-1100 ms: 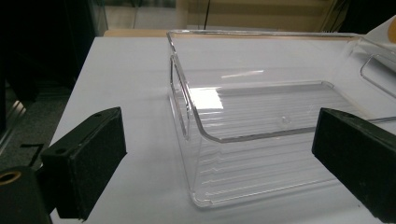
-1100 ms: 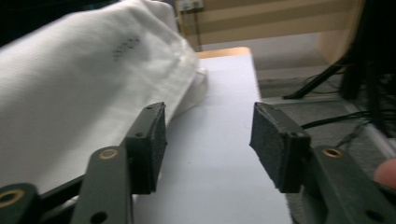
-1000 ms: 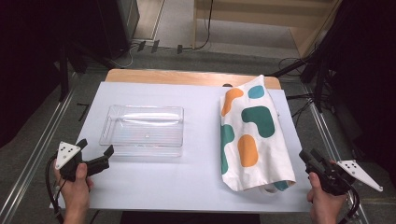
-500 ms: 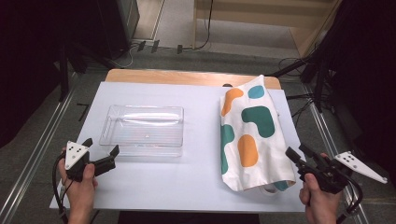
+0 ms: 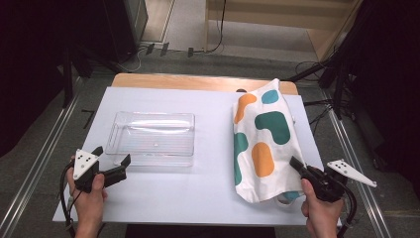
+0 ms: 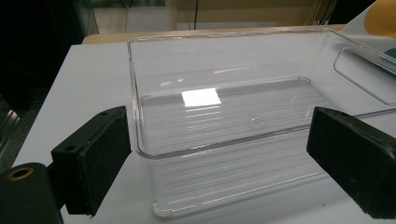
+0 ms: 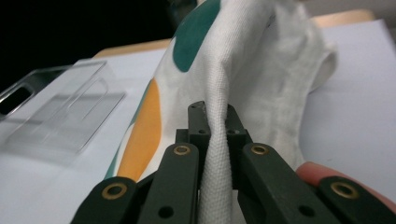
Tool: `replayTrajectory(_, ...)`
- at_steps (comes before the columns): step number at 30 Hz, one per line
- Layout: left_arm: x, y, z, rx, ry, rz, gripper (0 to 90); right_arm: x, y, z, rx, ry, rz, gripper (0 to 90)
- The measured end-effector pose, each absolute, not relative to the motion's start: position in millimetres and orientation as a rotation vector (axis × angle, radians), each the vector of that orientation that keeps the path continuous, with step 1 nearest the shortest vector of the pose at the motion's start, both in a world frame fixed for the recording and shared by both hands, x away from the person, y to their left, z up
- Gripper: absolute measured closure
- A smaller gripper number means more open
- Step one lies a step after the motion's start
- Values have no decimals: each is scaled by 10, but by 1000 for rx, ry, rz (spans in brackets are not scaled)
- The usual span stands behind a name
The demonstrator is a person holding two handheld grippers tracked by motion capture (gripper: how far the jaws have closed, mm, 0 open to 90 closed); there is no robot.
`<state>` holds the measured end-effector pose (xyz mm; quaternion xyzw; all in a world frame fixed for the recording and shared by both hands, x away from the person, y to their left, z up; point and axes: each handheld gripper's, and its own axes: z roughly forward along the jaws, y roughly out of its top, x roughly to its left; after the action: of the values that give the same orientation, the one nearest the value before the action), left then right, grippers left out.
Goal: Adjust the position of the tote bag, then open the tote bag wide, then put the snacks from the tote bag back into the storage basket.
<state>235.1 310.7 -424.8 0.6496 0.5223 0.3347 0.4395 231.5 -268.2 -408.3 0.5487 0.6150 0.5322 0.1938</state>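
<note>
A white cloth bag (image 5: pixel 265 139) with orange and teal blobs lies on the right half of the table. My right gripper (image 5: pixel 295 163) is at its near right edge. Its jaws have just been closing and are shut on a raised fold of the cloth bag (image 7: pixel 261 70), which runs up between the fingers of the right gripper (image 7: pixel 214 112). A clear plastic tray (image 5: pixel 153 156) stands empty at the centre left. My left gripper (image 5: pixel 111 161) is open at the tray's near left corner. In the left gripper view, the left gripper (image 6: pixel 219 154) has that corner of the tray (image 6: pixel 135 116) between its spread pads without touching them.
The white table top (image 5: pixel 208 104) has a wooden strip (image 5: pixel 198 82) along its far edge. Metal rails (image 5: pixel 34 168) run along the left and right sides. Cables lie on the floor beyond the table. A white bag handle loops out near the front right.
My right gripper moved forward and left to the bag's near edge and closed on a fold of cloth. The left gripper shifted only slightly toward the tray.
</note>
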Motion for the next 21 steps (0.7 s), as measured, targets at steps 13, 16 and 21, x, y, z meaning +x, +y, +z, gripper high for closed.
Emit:
replayTrajectory(13, 2350, 2998, -4225, 1608, 1273, 797, 70, 2121, -2558, -4090, 1501, 1407, 1467, 888)
replayTrajectory(16, 2339, 2907, -4193, 1621, 1254, 795, 70, 2119, -2432, -4083, 1490, 1430, 1547, 887)
replayTrajectory(21, 2313, 2651, -4140, 1642, 1185, 754, 70, 2136, -2135, -4042, 1440, 1505, 1658, 872)
